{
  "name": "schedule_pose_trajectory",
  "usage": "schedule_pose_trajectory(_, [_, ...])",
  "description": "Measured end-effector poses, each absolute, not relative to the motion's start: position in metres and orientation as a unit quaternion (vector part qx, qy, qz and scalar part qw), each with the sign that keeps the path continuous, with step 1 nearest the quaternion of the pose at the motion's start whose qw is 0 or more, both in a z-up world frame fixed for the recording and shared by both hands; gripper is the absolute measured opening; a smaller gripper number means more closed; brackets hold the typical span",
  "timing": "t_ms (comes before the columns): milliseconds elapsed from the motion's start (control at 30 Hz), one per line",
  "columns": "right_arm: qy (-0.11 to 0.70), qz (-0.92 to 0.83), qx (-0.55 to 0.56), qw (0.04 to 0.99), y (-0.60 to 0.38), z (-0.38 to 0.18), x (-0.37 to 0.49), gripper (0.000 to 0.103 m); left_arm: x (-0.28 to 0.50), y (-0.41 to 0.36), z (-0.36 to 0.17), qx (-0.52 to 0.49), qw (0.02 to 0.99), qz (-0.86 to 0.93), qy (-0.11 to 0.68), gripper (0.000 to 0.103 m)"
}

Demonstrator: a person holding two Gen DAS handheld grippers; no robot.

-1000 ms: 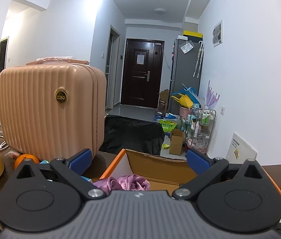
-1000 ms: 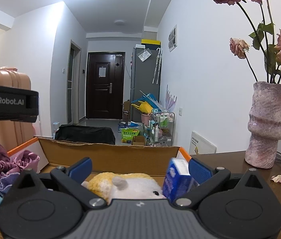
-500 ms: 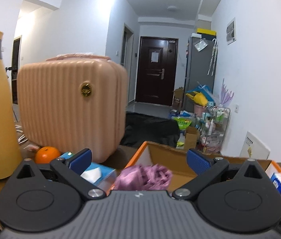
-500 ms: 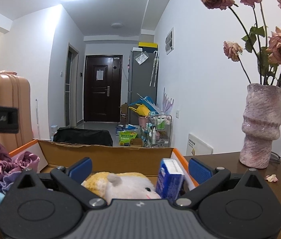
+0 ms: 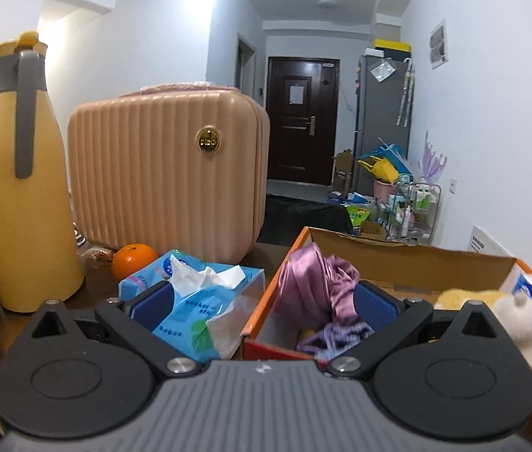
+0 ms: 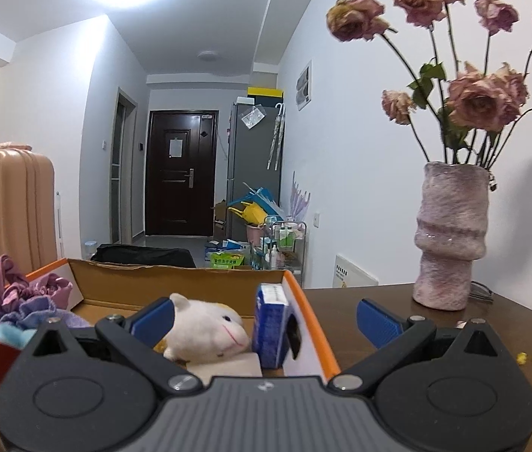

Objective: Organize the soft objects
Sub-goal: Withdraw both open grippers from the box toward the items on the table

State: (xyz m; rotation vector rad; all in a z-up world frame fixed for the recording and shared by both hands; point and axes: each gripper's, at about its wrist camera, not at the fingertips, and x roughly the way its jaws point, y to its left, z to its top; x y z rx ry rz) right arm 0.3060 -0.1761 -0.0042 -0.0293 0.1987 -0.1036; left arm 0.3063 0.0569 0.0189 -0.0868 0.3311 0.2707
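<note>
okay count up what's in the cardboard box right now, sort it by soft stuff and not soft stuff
Soft: 3 (purple satin cloth, lavender and blue knit bundle, white plush toy)
Not soft: 1 (blue carton)
Total: 4 in the cardboard box. The tissue pack sits outside it and is not counted.

Both tongs (image 5: pixel 262 307) (image 6: pixel 266 316) have ribbed grey bodies, black linkage arms with silver screws, blue pads.

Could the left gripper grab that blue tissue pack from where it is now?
Probably yes. The left gripper is open, the tissue pack lies just ahead beside the box, and nothing covers it, though the box wall crowds one side.
</note>
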Motion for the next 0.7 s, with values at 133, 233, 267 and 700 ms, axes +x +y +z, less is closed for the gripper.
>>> schedule_pose_trajectory(133, [0.093, -0.048, -0.015, 0.994, -0.179, -0.002, 0.285, 0.103, 0.282, 0.051, 0.016, -0.016, 0.980, 0.127, 0.149, 0.103])
schedule_pose_trajectory(233, [0.089, -0.041, -0.012, 0.995, -0.182, 0.000, 0.269, 0.103, 0.263, 0.048, 0.016, -0.008, 0.982, 0.122, 0.141, 0.103])
schedule_pose_trajectory(267, [0.088, -0.040, -0.012, 0.995, -0.182, 0.000, 0.264, 0.103, 0.258, 0.046, 0.017, -0.007, 0.983, 0.121, 0.140, 0.103])
schedule_pose_trajectory(700, [0.085, -0.030, -0.026, 0.996, -0.186, 0.000, 0.211, 0.103, 0.212, 0.049, 0.018, -0.006, 0.983, 0.108, 0.152, 0.103])
